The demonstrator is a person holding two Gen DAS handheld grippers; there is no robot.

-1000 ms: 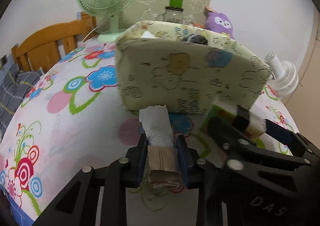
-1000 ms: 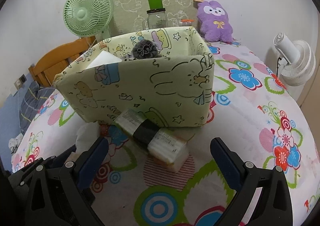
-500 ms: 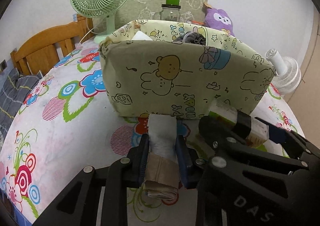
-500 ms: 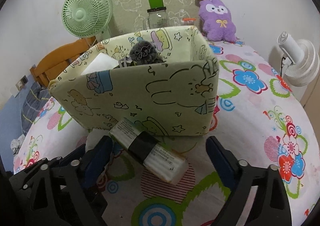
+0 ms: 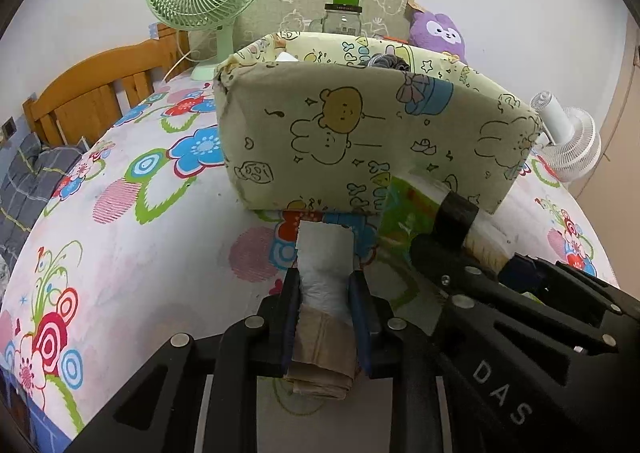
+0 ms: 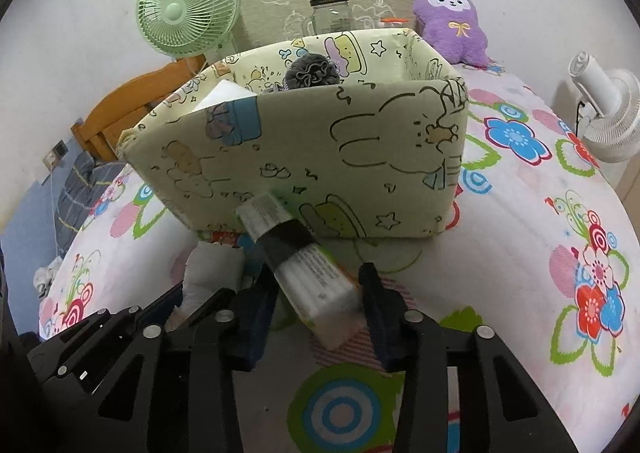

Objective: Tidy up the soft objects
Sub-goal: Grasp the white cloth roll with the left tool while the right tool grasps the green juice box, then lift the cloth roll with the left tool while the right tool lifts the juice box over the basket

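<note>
A yellow cartoon-print fabric bin [image 5: 372,141] stands on the flowered bed, with a grey scrunchy ball [image 6: 312,69] and a white item inside. My left gripper [image 5: 325,285] is shut on a white and tan rolled cloth [image 5: 325,253], held just in front of the bin. My right gripper [image 6: 320,285] has closed around a white and green packet with a black band [image 6: 296,249] that leans against the bin's front wall [image 6: 320,157]. The packet also shows in the left wrist view [image 5: 456,213].
A green desk fan [image 6: 188,5], a glass jar with a green lid [image 6: 330,9] and a purple plush [image 6: 452,21] stand behind the bin. A white fan [image 6: 604,109] is at the bed's right edge. A wooden headboard [image 5: 92,93] is at the left.
My right gripper has moved forward and closed its fingers onto the banded packet. My left gripper, still holding the rolled cloth, has come closer to the bin.
</note>
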